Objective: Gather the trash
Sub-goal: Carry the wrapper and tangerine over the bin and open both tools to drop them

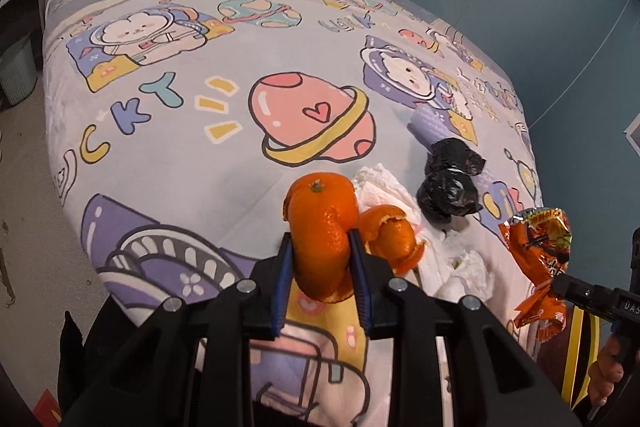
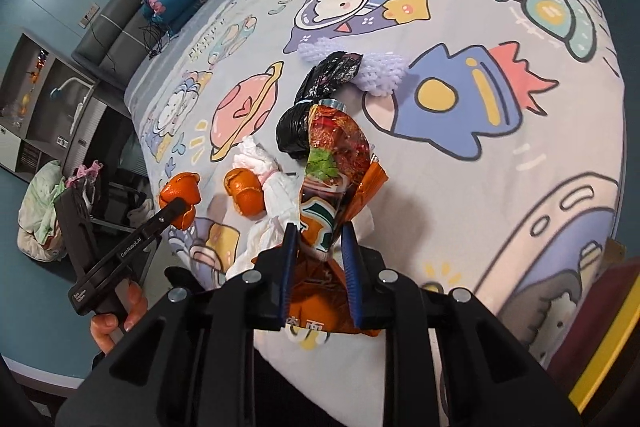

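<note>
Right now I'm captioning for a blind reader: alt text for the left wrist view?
The left tongs grip a piece of orange peel above a cartoon bedsheet. Behind it lie more peel, white tissue and a black bag.

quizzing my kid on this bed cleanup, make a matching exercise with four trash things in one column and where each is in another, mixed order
Things:
1. orange peel piece
2. snack wrapper
3. black plastic bag
4. white tissue

Places:
A. clamped in the right gripper
B. on the bed, beside the second peel
C. clamped in the left gripper
D. lying on a lilac foam net

Pairs: 1-C, 2-A, 3-D, 4-B
</note>
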The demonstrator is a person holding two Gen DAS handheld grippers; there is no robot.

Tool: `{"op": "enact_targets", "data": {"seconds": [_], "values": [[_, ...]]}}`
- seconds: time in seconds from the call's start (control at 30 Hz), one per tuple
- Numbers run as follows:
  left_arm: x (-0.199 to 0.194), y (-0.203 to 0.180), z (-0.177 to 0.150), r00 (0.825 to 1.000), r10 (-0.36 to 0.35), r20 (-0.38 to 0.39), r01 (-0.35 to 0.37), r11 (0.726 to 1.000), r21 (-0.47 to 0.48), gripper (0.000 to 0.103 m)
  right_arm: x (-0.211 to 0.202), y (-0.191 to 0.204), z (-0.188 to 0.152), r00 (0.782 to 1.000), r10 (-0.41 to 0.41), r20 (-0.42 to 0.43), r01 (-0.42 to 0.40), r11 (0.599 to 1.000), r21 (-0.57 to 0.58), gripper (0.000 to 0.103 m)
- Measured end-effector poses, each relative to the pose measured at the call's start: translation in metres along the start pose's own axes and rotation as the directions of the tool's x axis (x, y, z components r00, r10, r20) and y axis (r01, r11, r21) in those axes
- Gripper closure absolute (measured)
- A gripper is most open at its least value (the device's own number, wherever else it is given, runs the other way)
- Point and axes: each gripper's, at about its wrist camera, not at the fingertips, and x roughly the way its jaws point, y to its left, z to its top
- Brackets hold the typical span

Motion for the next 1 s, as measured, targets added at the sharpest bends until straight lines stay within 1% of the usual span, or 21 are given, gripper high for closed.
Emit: {"op": "enact_targets", "data": {"seconds": [0.17, 0.27, 0.53, 0.77, 0.87, 0.9, 1.0], "values": [[-0.018, -0.012, -0.011, 1.0, 0.004, 0.028, -0.005, 1.0, 0.03, 0.078, -0.02, -0.004, -0.012, 1.0, 0.018, 0.017, -0.018, 1.0, -0.003, 0.082], [-0.025, -0.02, -0.019, 0.999, -0.022, 0.036, 0.021, 0.999, 0.032, 0.078, -0.033, -0.008, -0.02, 0.999, 0.028, 0.032, -0.028, 1.0, -0.004, 0.082], [-0.043, -0.061, -0.04, 0.994, -0.094, 0.048, 0.09, 0.992, 0.093, 0.078, -0.068, -0.026, -0.037, 0.996, 0.031, 0.084, -0.031, 1.0, 0.003, 0.082], [-0.06, -0.105, -0.051, 0.988, -0.147, 0.043, 0.137, 0.973, 0.187, 0.078, -0.104, -0.039, -0.045, 0.988, 0.008, 0.152, -0.01, 1.0, 0.009, 0.082], [-0.067, -0.126, -0.057, 0.985, -0.168, 0.037, 0.155, 0.96, 0.234, 0.078, -0.116, -0.05, -0.047, 0.985, 0.005, 0.174, -0.011, 0.999, 0.033, 0.082], [-0.07, -0.135, -0.058, 0.983, -0.181, 0.027, 0.168, 0.952, 0.257, 0.078, -0.121, -0.054, -0.047, 0.983, 0.002, 0.182, -0.01, 0.999, 0.042, 0.082], [-0.074, -0.151, -0.06, 0.981, -0.195, 0.011, 0.184, 0.94, 0.287, 0.078, -0.133, -0.065, -0.049, 0.979, -0.01, 0.204, -0.003, 0.998, 0.063, 0.082]]}}
